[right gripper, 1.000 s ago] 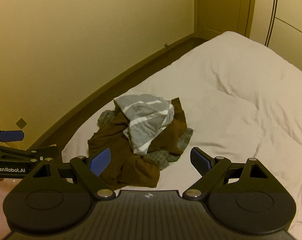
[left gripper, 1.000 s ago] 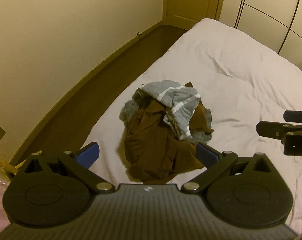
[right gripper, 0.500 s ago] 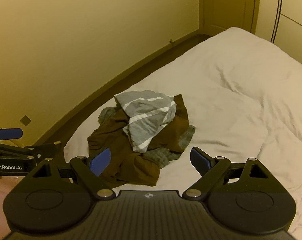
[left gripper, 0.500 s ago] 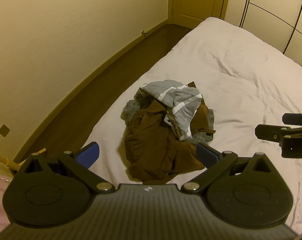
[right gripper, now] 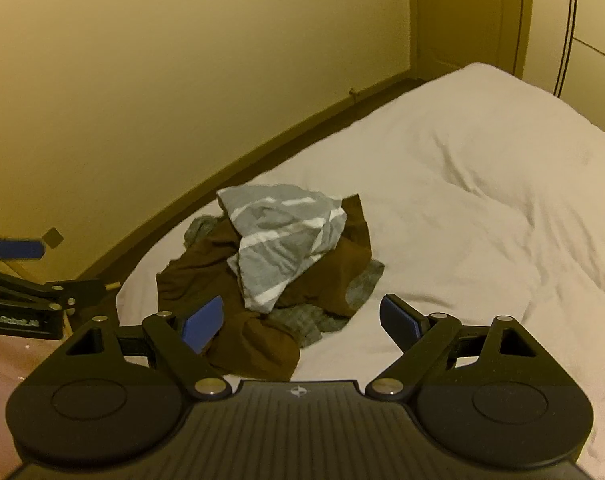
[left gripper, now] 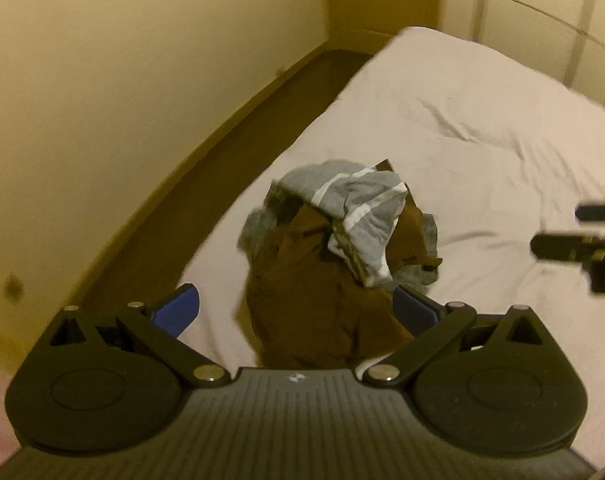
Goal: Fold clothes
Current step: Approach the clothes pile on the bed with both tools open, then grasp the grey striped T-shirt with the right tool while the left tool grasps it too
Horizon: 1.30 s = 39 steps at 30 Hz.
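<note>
Yellowish walls and a dark floor strip frame a bed (right gripper: 482, 168) covered in a rumpled white sheet, and the clothes lie on it in one crumpled heap near the edge closest to the wall. A grey striped garment (right gripper: 286, 240) sits bunched on top of a brown garment (left gripper: 322, 304), with a darker grey piece (right gripper: 322, 320) poking out underneath; none of it lies flat or squared. Compared with a second ago the heap has not shifted, but the left wrist view has gone soft with motion blur and now looks from slightly nearer and lower, so the left gripper (left gripper: 296, 308) has evidently been travelling toward the pile, while the right wrist view is sharp and has crept in only a little. Both claws are spread wide with nothing between the blue pads: the left gripper's fingers straddle the near hem of the brown garment from above (whether they touch it cannot be told), and the right gripper (right gripper: 302, 320) hangs over the near edge of the heap, empty. For the task, my judgement is that this is an approach: the pile needs one item separated before any fold can be made, and the striped piece on top looks the easiest to lift free.
</note>
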Available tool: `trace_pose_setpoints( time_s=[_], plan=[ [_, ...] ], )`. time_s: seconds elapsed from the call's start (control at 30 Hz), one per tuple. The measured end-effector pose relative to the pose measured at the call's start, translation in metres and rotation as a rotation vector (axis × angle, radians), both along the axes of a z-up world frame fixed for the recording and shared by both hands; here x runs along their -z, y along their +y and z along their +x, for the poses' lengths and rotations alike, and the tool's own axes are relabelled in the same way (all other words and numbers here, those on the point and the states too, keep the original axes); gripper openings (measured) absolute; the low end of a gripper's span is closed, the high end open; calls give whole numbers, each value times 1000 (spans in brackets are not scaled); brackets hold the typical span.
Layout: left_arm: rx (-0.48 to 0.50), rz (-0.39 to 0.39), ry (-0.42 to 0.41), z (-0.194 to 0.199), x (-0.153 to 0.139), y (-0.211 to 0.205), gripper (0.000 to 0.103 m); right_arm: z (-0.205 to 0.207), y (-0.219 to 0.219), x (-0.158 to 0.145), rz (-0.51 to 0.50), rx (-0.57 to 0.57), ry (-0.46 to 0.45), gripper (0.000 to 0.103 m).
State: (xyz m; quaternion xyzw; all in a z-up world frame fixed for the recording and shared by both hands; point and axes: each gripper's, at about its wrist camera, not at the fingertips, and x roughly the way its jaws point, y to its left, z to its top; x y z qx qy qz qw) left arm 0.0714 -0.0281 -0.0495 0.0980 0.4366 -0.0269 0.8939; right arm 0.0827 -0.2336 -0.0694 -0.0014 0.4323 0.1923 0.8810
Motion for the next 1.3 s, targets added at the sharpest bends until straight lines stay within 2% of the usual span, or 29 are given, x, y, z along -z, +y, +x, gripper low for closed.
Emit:
trace_pose_setpoints(
  time_s=[0.07, 0.2, 0.33, 0.5, 0.6, 0.63, 0.77, 0.8, 0.83, 0.87, 0.9, 0.93, 0.97, 1.17, 1.3],
  plan=[
    [104, 53, -26, 15, 8, 0, 101, 7, 4, 6, -11, -5, -1, 82],
    [286, 79, -35, 58, 28, 7, 101, 25, 16, 23, -29, -11, 13, 70],
    [483, 115, -24, 108, 57, 14, 91, 44, 39, 45, -39, -5, 44, 68],
    [742, 341, -23, 157, 114, 17, 79, 72, 79, 85, -54, -32, 59, 64],
    [838, 416, -14, 184, 143, 23, 71, 88, 98, 106, -45, -37, 81, 61],
    [861, 429, -15, 192, 150, 24, 68, 94, 104, 113, -41, -38, 88, 61],
    [935, 440, -13, 216, 172, 24, 34, 101, 104, 110, -40, -12, 78, 60],
    [953, 435, -9, 221, 176, 24, 29, 103, 104, 108, -39, -5, 75, 59],
    [965, 427, -13, 223, 176, 23, 16, 104, 104, 107, -39, 2, 72, 56],
    [968, 412, -34, 220, 167, 23, 7, 106, 104, 106, -39, 9, 69, 48],
    [971, 396, -55, 217, 157, 23, 5, 108, 103, 105, -38, 15, 66, 35],
    [974, 381, -76, 214, 148, 22, 3, 110, 103, 104, -38, 22, 63, 30],
    [977, 366, -97, 212, 139, 22, 2, 111, 103, 103, -38, 29, 60, 12],
    [990, 272, -223, 194, 83, 19, 2, 121, 102, 96, -35, 70, 42, 7],
    [997, 210, -306, 183, 46, 18, 2, 64, 54, 51, -71, 222, -22, 6]
  ],
)
